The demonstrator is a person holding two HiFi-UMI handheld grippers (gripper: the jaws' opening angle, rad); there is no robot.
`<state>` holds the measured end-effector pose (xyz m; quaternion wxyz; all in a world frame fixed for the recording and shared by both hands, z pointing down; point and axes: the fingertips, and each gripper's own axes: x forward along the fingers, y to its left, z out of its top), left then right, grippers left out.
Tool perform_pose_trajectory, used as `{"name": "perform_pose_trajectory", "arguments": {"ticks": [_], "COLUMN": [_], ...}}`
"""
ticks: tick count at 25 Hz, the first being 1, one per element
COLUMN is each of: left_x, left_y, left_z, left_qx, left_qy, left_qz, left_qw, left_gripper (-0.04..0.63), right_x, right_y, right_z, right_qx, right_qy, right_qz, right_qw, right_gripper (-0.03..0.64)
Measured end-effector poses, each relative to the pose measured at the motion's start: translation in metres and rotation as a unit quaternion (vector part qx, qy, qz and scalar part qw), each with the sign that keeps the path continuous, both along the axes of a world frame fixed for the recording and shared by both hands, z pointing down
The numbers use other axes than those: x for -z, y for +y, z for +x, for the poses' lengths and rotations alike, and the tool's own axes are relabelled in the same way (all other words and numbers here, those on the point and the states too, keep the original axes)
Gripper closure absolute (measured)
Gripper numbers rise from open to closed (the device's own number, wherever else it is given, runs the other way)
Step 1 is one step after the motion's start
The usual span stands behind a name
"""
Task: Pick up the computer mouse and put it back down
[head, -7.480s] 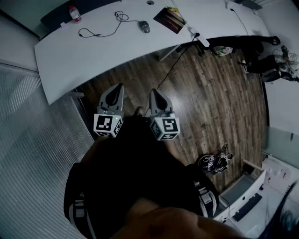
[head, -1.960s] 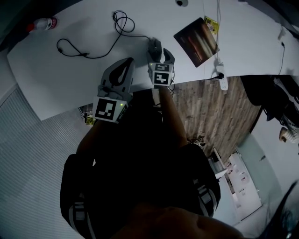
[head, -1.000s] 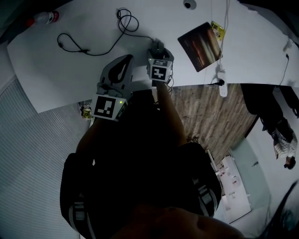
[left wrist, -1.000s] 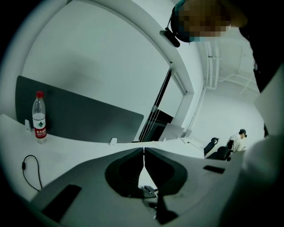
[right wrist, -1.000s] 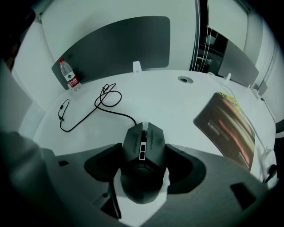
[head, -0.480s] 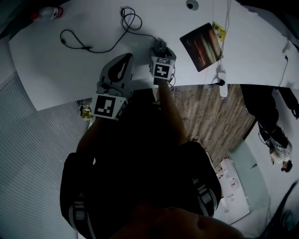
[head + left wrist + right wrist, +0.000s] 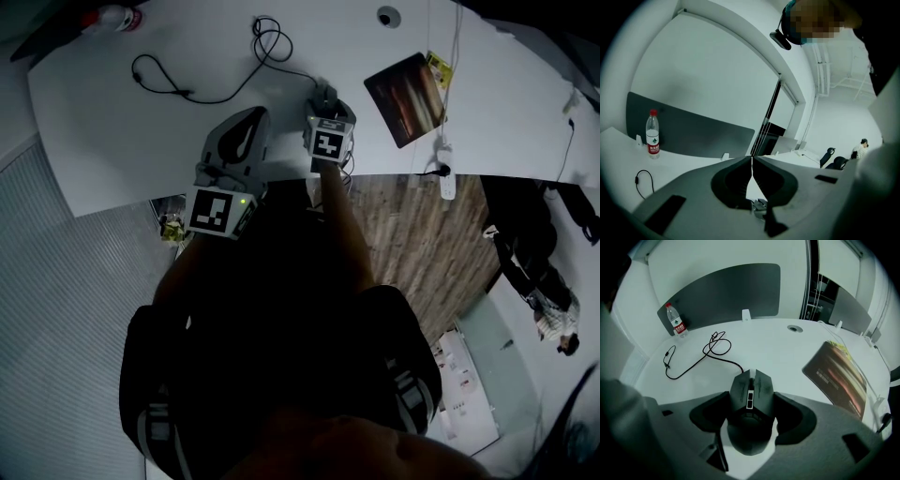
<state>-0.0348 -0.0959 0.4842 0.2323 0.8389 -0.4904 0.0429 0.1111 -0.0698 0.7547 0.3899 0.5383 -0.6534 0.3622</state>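
Observation:
The dark computer mouse (image 7: 750, 401) sits between the jaws of my right gripper (image 7: 751, 412), which is shut on its two sides. Its black cable (image 7: 705, 357) snakes off across the white desk (image 7: 783, 348). In the head view the mouse (image 7: 324, 95) shows just past the right gripper (image 7: 326, 111), near the desk's front edge. Whether the mouse is off the desk surface I cannot tell. My left gripper (image 7: 249, 122) hovers to the left of it, shut and empty; its fingertips (image 7: 752, 159) meet in a thin line.
A dark mouse pad (image 7: 405, 86) lies to the right of the mouse, with a power strip (image 7: 444, 173) at the desk edge. A water bottle (image 7: 114, 17) stands at the far left by a grey divider (image 7: 722, 291). Wood floor (image 7: 422, 234) lies below the desk edge.
I have come from the floor up to the desk. Two seconds ago the right jaws stood spread around the mouse; now they are shut on it. The left gripper has hardly moved.

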Motion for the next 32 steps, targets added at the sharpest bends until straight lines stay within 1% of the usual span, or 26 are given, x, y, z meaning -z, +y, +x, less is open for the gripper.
{"name": "perform_pose_trajectory", "arguments": {"ticks": [4,14,26,32], "left_x": [0.013,0.039,0.087,0.110], "left_y": [-0.001,0.009,0.028,0.036], "left_z": [-0.001,0.002,-0.001,0.000], "left_qx": [0.005,0.006,0.010,0.006], "left_qy": [0.003,0.005,0.001,0.003], "left_qz": [0.017,0.043,0.094,0.118], "left_qw": [0.9998,0.9990,0.9956,0.9930], "left_gripper": [0.589,0.589,0.589,0.589], "right_x": [0.011,0.046,0.109,0.148], "right_y": [-0.002,-0.005,-0.011,-0.012], "right_z": [-0.001,0.002,0.013,0.018], "right_qx": [-0.003,-0.001,-0.004,-0.018], "right_qy": [-0.007,-0.012,-0.008,-0.022], "right_qz": [0.014,0.049,0.116,0.151], "right_qw": [1.000,0.999,0.993,0.988], "right_gripper": [0.328,0.327,0.328,0.327]}}
